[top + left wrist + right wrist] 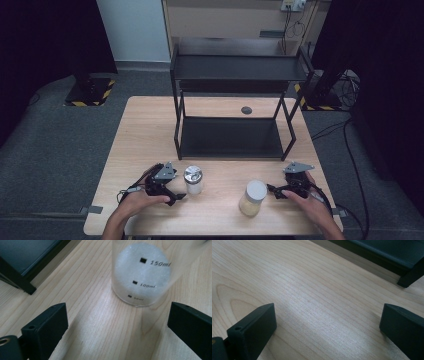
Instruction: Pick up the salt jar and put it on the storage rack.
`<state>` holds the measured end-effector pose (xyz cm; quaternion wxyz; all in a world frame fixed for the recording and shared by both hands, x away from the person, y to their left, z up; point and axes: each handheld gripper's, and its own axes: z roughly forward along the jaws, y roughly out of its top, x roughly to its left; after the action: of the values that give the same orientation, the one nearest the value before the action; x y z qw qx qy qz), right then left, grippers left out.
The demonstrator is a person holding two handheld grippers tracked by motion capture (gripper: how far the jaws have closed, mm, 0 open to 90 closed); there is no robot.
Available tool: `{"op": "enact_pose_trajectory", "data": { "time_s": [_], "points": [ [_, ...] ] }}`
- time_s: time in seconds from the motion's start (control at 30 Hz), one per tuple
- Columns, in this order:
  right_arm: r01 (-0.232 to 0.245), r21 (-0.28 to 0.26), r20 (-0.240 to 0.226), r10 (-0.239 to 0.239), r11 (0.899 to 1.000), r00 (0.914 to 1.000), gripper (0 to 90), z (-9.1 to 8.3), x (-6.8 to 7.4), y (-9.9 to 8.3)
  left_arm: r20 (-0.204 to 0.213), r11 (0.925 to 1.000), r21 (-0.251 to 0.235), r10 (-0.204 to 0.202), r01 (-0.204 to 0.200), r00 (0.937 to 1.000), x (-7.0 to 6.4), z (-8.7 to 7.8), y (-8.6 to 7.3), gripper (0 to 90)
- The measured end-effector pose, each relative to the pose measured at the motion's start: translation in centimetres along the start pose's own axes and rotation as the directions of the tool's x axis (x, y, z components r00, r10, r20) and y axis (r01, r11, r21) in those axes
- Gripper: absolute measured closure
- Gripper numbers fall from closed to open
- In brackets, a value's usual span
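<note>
Jars: two, both upright on the bench (150, 130), near its front edge and well apart from each other.
Clear jar (193, 180): silver lid, white grains inside, printed marks 50, 100 and 150 ml; it stands just beside the left gripper (175, 196).
Second jar (253, 198): white lid, pale yellowish filling; it stands near the right gripper (272, 190).
Rack (235, 107): one, black, two shelves, at the back of the bench.
Left fingers (46, 326): spread wide, holding nothing; the clear jar (141, 275) stands ahead of them, not between them.
Right fingers (252, 327): spread wide, holding nothing, bare wood between them.
Hands: two, one on each gripper.
</note>
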<state>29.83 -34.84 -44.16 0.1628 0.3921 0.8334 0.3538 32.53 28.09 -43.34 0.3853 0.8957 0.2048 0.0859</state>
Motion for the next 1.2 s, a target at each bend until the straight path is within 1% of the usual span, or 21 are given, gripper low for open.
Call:
{"op": "enact_pose_trajectory", "data": {
  "time_s": [0.03,0.23,0.3,0.33,0.37,0.5,0.7,0.77,0.83,0.9,0.97,1.0,1.03,1.1,1.13,1.2],
  "points": [
    [0.0,0.0,0.0,0.0,1.0,1.0,1.5,0.0,0.0,0.0,0.005,0.9999,0.001,0.01,-0.01,0.9999,-0.1,0.0,0.2,1.9],
    [-0.001,0.0,0.0,0.001,1.0,1.0,1.5,0.0,0.0,0.0,0.013,0.9994,-0.002,0.034,-0.034,0.9993,-0.4,0.1,0.7,1.9],
    [0.0,0.0,0.0,0.0,1.0,1.0,1.6,0.0,0.0,0.0,0.017,0.9992,-0.004,0.039,-0.039,0.9991,-0.5,0.1,0.8,1.9],
    [0.0,0.0,0.0,0.0,1.0,1.0,1.5,0.0,0.0,0.0,0.02,0.9994,-0.009,0.034,-0.034,0.9992,-0.5,0.2,0.8,1.9],
    [0.0,0.0,0.0,0.0,1.0,1.0,1.5,0.0,0.0,0.0,0.023,0.999,-0.002,0.044,-0.044,0.9988,-0.5,0.1,1.0,1.9],
    [0.0,0.0,0.0,0.0,1.0,1.0,1.5,0.0,0.0,0.0,0.031,0.9993,-0.008,0.037,-0.037,0.9988,-0.7,0.4,1.1,1.9],
    [0.0,0.0,0.0,0.0,1.0,1.0,1.5,0.0,0.0,0.0,0.041,0.9987,-0.006,0.051,-0.05,0.9979,-0.8,0.6,1.5,1.8],
    [0.0,0.0,0.0,0.0,1.0,1.0,1.5,0.0,0.0,0.0,0.044,0.9991,-0.018,0.04,-0.039,0.9982,-0.9,0.7,1.5,1.7],
    [0.0,0.0,0.0,0.0,1.0,1.0,1.5,0.0,0.0,0.0,0.046,0.9989,-0.015,0.045,-0.045,0.9979,-0.8,0.7,1.7,1.7],
    [-0.001,0.0,0.0,0.001,1.0,1.0,1.5,0.0,0.0,0.0,0.046,0.9993,-0.025,0.028,-0.027,0.9986,-1.0,0.9,1.7,1.5],
    [0.0,0.0,0.0,0.0,1.0,1.0,1.5,0.0,0.0,0.0,0.044,0.9993,-0.026,0.027,-0.026,0.9987,-1.0,1.0,1.8,1.8],
    [0.0,0.0,0.0,0.0,1.0,1.0,1.5,0.0,0.0,0.0,0.044,0.9993,-0.026,0.027,-0.026,0.9987,-1.0,1.0,1.8,1.8],
    [0.0,0.0,0.0,0.0,1.0,1.0,1.6,0.0,0.0,0.0,0.045,0.9991,-0.025,0.036,-0.035,0.9983,-1.0,1.1,1.9,1.9],
    [-0.001,0.0,0.0,0.001,1.0,1.0,1.6,0.0,0.0,0.0,0.046,0.999,-0.033,0.033,-0.031,0.9984,-1.0,1.1,1.9,2.3],
    [0.0,0.0,0.0,0.0,1.0,1.0,1.5,0.0,0.0,0.0,0.046,0.9985,-0.041,0.037,-0.035,0.9982,-1.1,1.2,1.9,2.9],
    [-0.001,0.0,0.0,0.001,1.0,1.0,1.6,0.0,0.0,0.0,0.048,0.9983,-0.043,0.041,-0.039,0.998,-1.0,1.2,1.9,4.2]
  ]
}}
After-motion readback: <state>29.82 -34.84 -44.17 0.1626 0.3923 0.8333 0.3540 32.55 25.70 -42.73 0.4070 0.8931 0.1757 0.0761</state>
